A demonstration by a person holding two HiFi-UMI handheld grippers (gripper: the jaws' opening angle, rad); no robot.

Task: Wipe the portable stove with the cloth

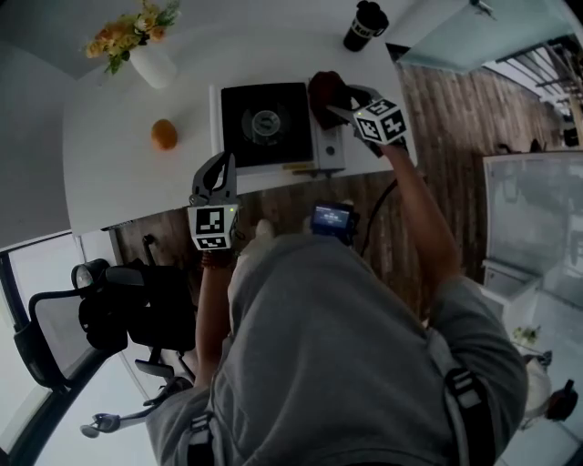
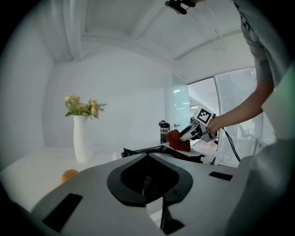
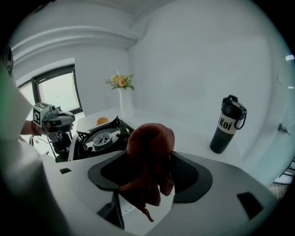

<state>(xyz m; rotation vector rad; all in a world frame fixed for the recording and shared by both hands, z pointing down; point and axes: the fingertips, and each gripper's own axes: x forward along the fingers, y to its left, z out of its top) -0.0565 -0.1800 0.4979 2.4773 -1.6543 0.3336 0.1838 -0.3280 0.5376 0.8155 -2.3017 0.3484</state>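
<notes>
The black portable stove (image 1: 264, 123) with its white control panel sits near the front edge of the white table (image 1: 118, 182). A dark red cloth (image 1: 326, 91) hangs bunched at the stove's right side, between the jaws of my right gripper (image 1: 342, 102). In the right gripper view those jaws stand wide apart, open, and the cloth (image 3: 150, 147) droops loosely between them, with the stove (image 3: 103, 138) to their left. My left gripper (image 1: 223, 164) hovers at the stove's front left corner, shut and empty. The left gripper view shows its jaws (image 2: 147, 156) meeting, with the cloth (image 2: 177, 140) beyond.
A white vase of flowers (image 1: 150, 64) stands at the table's back left, an orange (image 1: 164, 135) left of the stove, and a black bottle (image 1: 364, 25) at the back right. A black office chair (image 1: 109, 309) stands by the person's left side, off the table.
</notes>
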